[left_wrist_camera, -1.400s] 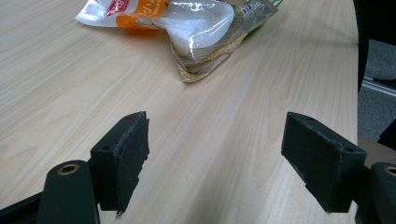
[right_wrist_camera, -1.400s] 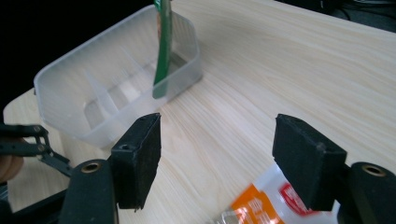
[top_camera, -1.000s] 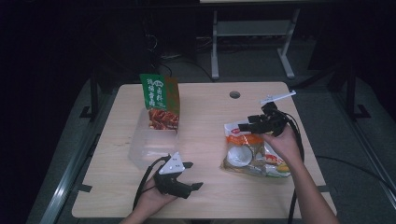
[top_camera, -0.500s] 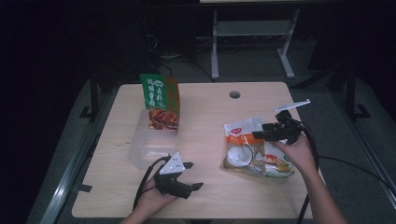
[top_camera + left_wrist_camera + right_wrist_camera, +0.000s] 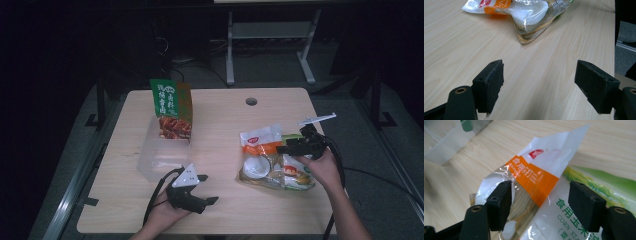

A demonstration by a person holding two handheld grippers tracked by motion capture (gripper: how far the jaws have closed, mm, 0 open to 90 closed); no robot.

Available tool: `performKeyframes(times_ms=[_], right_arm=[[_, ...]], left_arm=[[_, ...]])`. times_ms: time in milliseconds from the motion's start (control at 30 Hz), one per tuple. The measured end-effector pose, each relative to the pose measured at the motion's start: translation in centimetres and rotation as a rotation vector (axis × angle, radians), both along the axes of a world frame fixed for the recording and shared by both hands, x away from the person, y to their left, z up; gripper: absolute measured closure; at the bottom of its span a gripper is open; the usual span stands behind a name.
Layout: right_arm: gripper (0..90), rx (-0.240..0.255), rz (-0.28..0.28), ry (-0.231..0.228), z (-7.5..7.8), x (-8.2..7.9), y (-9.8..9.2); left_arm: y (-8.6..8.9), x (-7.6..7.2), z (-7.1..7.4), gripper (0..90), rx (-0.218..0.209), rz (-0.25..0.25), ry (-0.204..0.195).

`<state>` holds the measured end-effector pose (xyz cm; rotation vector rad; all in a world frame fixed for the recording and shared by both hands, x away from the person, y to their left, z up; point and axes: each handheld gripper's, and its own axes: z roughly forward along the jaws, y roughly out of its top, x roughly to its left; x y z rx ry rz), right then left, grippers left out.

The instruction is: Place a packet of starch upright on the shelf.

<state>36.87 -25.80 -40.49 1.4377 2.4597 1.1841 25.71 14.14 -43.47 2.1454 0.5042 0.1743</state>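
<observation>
So the right gripper [image 5: 292,148] is hanging low over the pile of food packets at the right side of the table [image 5: 220,125], jaws spread with nothing pinched between them, though they've just been closing a little. In the right gripper view the two black pads sit on either side of the orange-banded packet [image 5: 534,176], which lies flat on the wood right under the jaws and runs between them, with the green-and-white corn starch bag [image 5: 579,220] tucked against it beneath the right-hand pad. Neither pad looks like it's pressing on the plastic. From the high view that orange-banded packet is the top-left one of the pile, partly on a clear bag with something round and white in it [image 5: 255,167]. The left gripper [image 5: 202,189] rests near the front edge of the table, jaws wide apart over bare wood, and its own view shows the same pile further off. Behind it is a clear plastic container [image 5: 162,155] with a green snack bag [image 5: 171,107] standing upright at its far end. Compared with a second ago, the right hand has come down and towards the person onto the packets; the left one hasn't budged, and the packets lie as they did.
</observation>
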Motion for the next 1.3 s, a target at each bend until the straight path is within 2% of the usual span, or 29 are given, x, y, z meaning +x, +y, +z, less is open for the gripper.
performKeyframes(times_ms=[33, 67, 200, 300, 467, 633, 833, 1033, 1200, 1300], right_arm=[[36.1, 0.0, 0.0, 0.0, 0.0, 0.0, 0.0], [37.3, 0.01, 0.0, 0.029, -0.5, 0.2, -0.1], [42.1, 0.033, 0.016, 0.054, -1.5, 0.6, -0.1], [45.4, 0.043, 0.012, 0.055, -1.9, 1.0, 0.1], [57.8, 0.05, -0.006, 0.036, -2.1, 1.4, 0.1], [69.0, 0.024, -0.016, 0.003, -1.9, 1.5, 0.6], [75.1, 0.04, -0.015, -0.011, -1.6, 1.4, 0.7], [73.8, 0.075, -0.017, -0.01, -1.9, 1.6, 0.7], [79.8, 0.086, -0.007, -0.016, -2.2, 1.5, 0.8], [87.9, 0.09, 0.002, -0.033, -2.3, 1.3, 0.9]], left_arm=[[0.0, 0.0, 0.0, 23.1, 0.0, 0.0, 0.0], [0.0, 0.0, 0.0, 23.1, 0.001, 0.0, 0.0], [0.0, 0.0, 0.0, 23.0, -0.005, -0.002, 0.0], [0.0, 0.0, 0.0, 23.0, -0.003, -0.001, -0.001], [0.0, 0.1, 0.0, 23.0, 0.001, -0.003, -0.003], [-0.2, 0.1, -0.1, 23.0, 0.0, -0.006, -0.001], [-0.4, 0.0, -0.2, 23.0, -0.004, -0.006, 0.002], [-0.7, 0.1, -0.3, 23.1, -0.009, -0.009, 0.007], [-1.2, 0.2, -0.5, 23.0, -0.023, -0.006, 0.023], [-1.8, 0.5, -0.5, 22.7, -0.018, -0.008, 0.034]])
